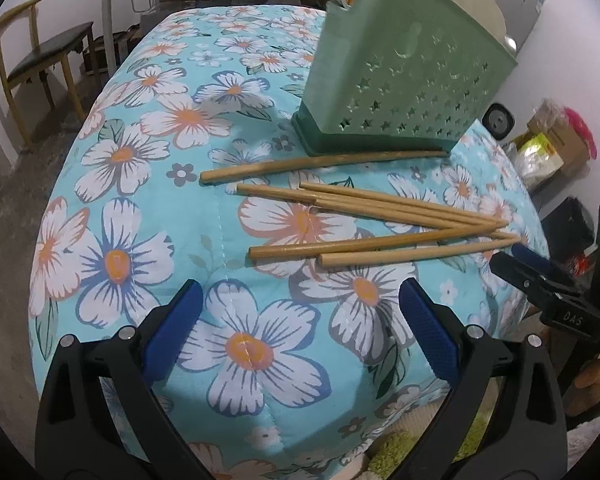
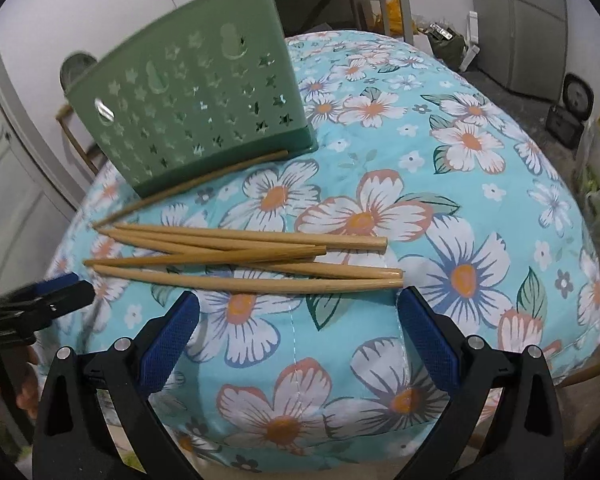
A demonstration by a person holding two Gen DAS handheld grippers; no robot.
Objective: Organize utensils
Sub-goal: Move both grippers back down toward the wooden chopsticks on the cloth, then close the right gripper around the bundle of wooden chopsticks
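The right gripper (image 1: 516, 258), seen at three o'clock from the left wrist, bears the letters "DAS". The left gripper (image 1: 300, 312) is open and empty, as is the right. Chopsticks (image 1: 380, 216) lie loose on the floral cloth (image 1: 140, 220), at twelve o'clock from the left gripper. The green holder (image 1: 400, 92) stands behind them; its inside is hidden.

Wooden chopsticks (image 2: 244, 256) lie beside green holder (image 2: 196, 116)
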